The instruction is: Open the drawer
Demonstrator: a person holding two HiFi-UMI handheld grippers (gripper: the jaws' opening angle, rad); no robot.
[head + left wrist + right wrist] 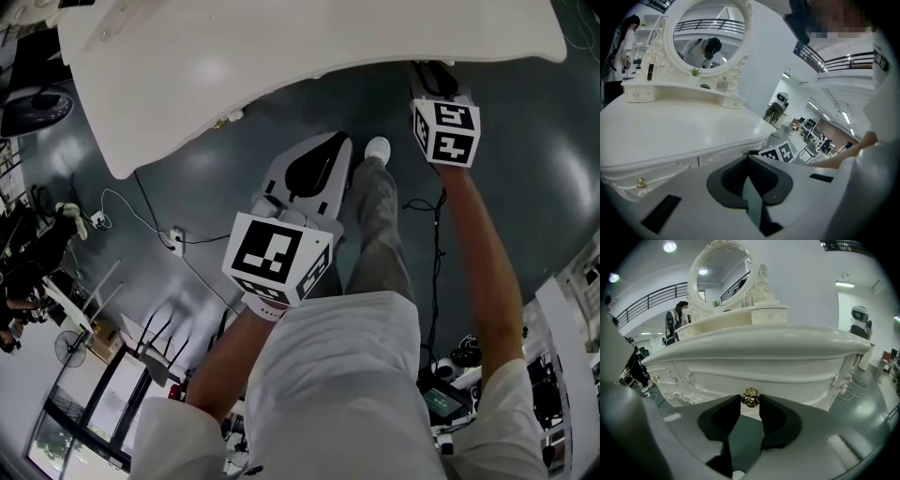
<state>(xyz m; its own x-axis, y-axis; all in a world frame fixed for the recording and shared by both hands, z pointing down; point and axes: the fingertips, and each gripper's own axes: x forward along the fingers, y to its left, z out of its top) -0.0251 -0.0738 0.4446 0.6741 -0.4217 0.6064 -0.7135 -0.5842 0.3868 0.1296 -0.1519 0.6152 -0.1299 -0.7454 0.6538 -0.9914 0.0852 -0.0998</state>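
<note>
Jaws of your right gripper (750,402) clasp the gold knob (750,396) between their tips (white drawer front (783,373) behind it); your left gripper (747,155) is clenched empty.

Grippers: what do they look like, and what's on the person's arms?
The left gripper and right gripper are pale grey with black pads. Each carries a white cube with black square markers. The person wears short white sleeves.

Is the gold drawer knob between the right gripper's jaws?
Yes, the gold knob sits between the jaw tips of the right gripper, touching both.
</note>
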